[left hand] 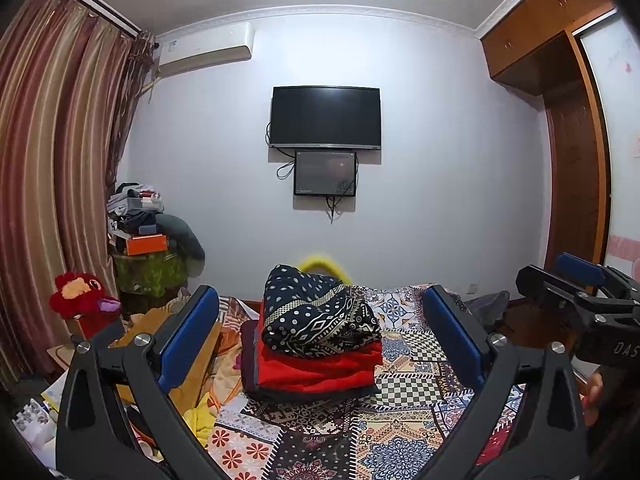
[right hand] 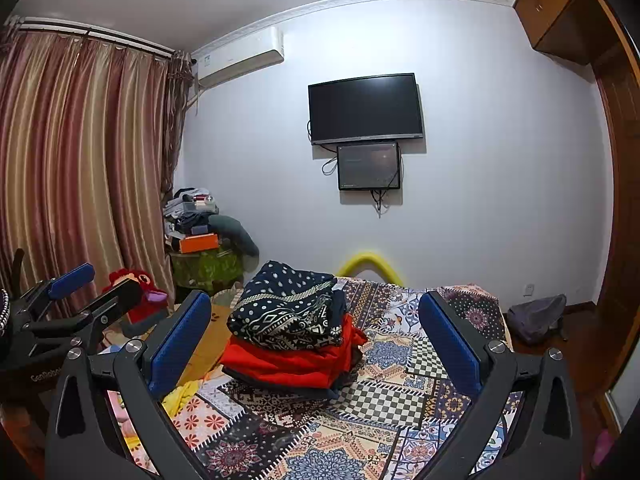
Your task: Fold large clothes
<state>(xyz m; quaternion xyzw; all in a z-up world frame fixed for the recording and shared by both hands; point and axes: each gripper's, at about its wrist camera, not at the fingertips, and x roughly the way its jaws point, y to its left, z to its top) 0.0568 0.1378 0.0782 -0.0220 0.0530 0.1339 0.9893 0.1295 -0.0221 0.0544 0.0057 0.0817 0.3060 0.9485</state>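
A stack of folded clothes sits on the patchwork bedspread (left hand: 404, 396): a navy garment with white dots and patterns (left hand: 320, 312) on top, a red one (left hand: 316, 372) under it, a dark one at the bottom. The same navy garment (right hand: 288, 308) and red garment (right hand: 288, 360) appear in the right wrist view. My left gripper (left hand: 320, 340) is held above the bed in front of the stack, open and empty. My right gripper (right hand: 316, 344) hovers likewise, open and empty. Each gripper shows at the edge of the other's view.
A yellow curved object (right hand: 370, 264) lies at the bed's far end. A red plush toy (left hand: 80, 292) and a cluttered green stand (left hand: 148, 268) sit left by the curtains. Yellow and orange cloth (left hand: 200, 364) lies at the bed's left edge. A grey bag (right hand: 536, 316) rests on the floor right.
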